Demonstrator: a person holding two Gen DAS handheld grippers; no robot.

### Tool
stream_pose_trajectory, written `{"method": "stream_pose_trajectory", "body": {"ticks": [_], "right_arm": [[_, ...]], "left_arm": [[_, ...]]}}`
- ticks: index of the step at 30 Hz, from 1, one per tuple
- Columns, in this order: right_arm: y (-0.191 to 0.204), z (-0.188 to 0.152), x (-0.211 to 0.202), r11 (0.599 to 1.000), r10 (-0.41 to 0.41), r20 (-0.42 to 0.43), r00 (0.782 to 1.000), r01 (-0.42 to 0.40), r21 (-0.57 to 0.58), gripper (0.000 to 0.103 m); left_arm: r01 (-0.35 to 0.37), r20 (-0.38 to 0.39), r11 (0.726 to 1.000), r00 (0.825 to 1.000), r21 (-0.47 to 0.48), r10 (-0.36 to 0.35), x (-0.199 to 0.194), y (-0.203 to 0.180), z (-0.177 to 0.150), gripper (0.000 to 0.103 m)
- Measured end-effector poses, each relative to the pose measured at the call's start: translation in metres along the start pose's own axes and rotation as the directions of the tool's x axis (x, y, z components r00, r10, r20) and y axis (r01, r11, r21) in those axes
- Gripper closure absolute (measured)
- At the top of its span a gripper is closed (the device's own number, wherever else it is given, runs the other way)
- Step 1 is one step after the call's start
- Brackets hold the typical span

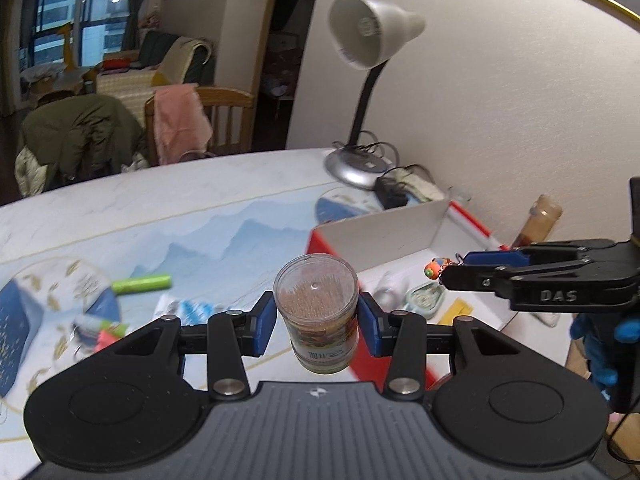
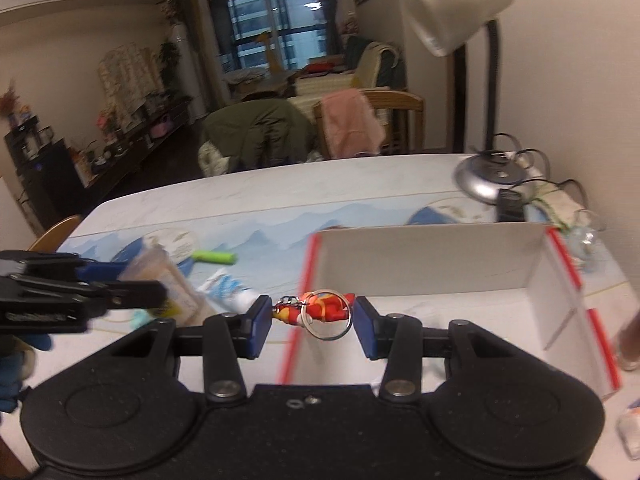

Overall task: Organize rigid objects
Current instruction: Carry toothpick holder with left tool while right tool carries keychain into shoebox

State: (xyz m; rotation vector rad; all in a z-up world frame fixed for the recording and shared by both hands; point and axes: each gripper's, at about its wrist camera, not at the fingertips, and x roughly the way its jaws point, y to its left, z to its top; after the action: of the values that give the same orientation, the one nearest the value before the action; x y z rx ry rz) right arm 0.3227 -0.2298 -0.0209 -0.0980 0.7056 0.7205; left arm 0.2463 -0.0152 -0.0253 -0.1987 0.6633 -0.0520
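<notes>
My left gripper (image 1: 317, 320) is shut on a clear round toothpick jar (image 1: 318, 312), held upright above the table next to the left wall of the red-and-white box (image 1: 384, 236). My right gripper (image 2: 309, 322) is shut on a red figure keychain (image 2: 320, 307) with a metal ring, held over the box's (image 2: 432, 256) left edge. In the left wrist view the right gripper (image 1: 452, 270) reaches in from the right with the keychain (image 1: 436, 267) over the box interior. In the right wrist view the left gripper (image 2: 156, 292) with the jar (image 2: 168, 280) shows at left.
A desk lamp (image 1: 368, 40) stands at the back by the wall with cables and a black adapter (image 1: 390, 194). A green tube (image 1: 142, 283), a toothpaste-like tube (image 2: 228, 290) and small packets lie on the patterned table mat. A green-rimmed item (image 1: 424, 300) lies in the box. A brown bottle (image 1: 540, 224) stands beyond it.
</notes>
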Motion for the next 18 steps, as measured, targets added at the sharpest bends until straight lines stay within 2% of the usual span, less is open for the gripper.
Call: {"method": "stream_pose_trajectory", "body": {"ticks": [9, 18], "right_arm": [[-0.069, -0.002, -0.003, 0.994, -0.099, 0.007, 0.995, 0.099, 0.036, 0.060], [-0.112, -0.020, 0.010, 0.989, -0.142, -0.044, 0.989, 0.144, 0.043, 0.060]], "left_arm": [[0.053, 0.014, 0.998, 0.998, 0.046, -0.053, 0.026, -0.048, 0.035, 0.060], [0.067, -0.060, 0.992, 0.996, 0.110, -0.060, 0.084, -0.093, 0.050, 0.060]]}}
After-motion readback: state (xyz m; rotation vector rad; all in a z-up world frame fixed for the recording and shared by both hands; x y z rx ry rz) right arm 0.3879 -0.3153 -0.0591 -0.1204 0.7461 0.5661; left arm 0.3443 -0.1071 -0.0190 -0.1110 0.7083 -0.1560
